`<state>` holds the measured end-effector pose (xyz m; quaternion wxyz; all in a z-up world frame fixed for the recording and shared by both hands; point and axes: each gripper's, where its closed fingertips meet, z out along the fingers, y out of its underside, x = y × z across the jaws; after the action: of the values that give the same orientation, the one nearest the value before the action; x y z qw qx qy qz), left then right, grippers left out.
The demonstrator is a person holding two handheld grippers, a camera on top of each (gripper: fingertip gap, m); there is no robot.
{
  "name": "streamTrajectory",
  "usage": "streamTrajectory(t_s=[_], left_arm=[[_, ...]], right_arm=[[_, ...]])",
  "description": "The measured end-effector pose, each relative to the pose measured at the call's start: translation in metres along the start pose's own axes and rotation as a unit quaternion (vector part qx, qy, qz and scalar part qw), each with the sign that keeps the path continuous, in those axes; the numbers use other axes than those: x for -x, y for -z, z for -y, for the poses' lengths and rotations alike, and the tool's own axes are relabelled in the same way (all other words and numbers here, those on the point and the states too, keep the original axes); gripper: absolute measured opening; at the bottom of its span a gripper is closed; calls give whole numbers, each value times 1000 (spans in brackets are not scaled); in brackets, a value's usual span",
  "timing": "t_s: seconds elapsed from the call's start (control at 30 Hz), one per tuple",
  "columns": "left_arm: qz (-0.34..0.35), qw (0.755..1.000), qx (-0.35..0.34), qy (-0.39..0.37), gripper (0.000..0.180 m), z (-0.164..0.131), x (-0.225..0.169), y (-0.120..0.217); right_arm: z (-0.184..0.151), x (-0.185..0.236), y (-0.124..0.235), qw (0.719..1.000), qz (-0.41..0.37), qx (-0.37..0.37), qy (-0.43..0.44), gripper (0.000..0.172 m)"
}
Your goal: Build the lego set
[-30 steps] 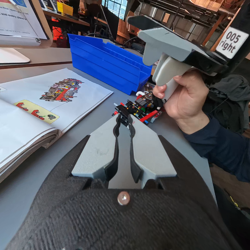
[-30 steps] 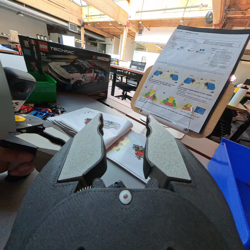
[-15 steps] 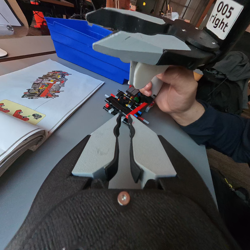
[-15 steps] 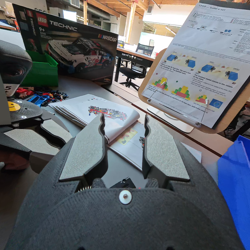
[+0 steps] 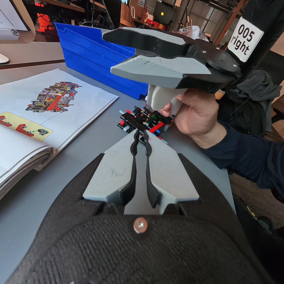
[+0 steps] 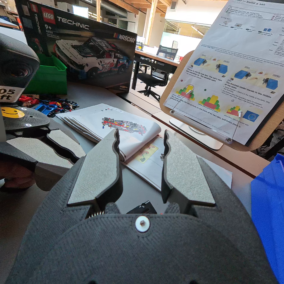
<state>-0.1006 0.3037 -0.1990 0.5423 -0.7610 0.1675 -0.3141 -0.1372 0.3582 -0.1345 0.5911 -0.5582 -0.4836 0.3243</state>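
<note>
The left gripper (image 5: 140,133) has drawn its jaws almost shut, tips at the near edge of the black-and-red toy-brick chassis (image 5: 138,118); whether they pinch a part I cannot tell. The chassis lies by the grey table's (image 5: 92,153) right edge, before the blue plastic bin (image 5: 92,50). The right gripper (image 6: 140,135) hangs above it, open and empty.

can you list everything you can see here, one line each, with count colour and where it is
brick model: one, black and red, on the table by the left tool's tips
booklet: one, white, open, left of the model
table: one, grey
blue bin: one, behind the model
green bin: one, beside the set box
set box: one, dark, upright at the back
loose bricks: many, mixed colours, before the green bin
sheet stand: one, wooden
left tool: nearly shut, nothing plainly held
right tool: open, raised
hand: one, on the right tool
</note>
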Motion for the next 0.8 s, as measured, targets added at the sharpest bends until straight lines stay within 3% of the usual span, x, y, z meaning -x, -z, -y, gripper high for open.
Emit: streamTrajectory(t_s=[0.8], left_arm=[[-1,1000,-1,4,0,1,3,0]], right_arm=[[-2,16,-5,1000,26,3,-1,55]])
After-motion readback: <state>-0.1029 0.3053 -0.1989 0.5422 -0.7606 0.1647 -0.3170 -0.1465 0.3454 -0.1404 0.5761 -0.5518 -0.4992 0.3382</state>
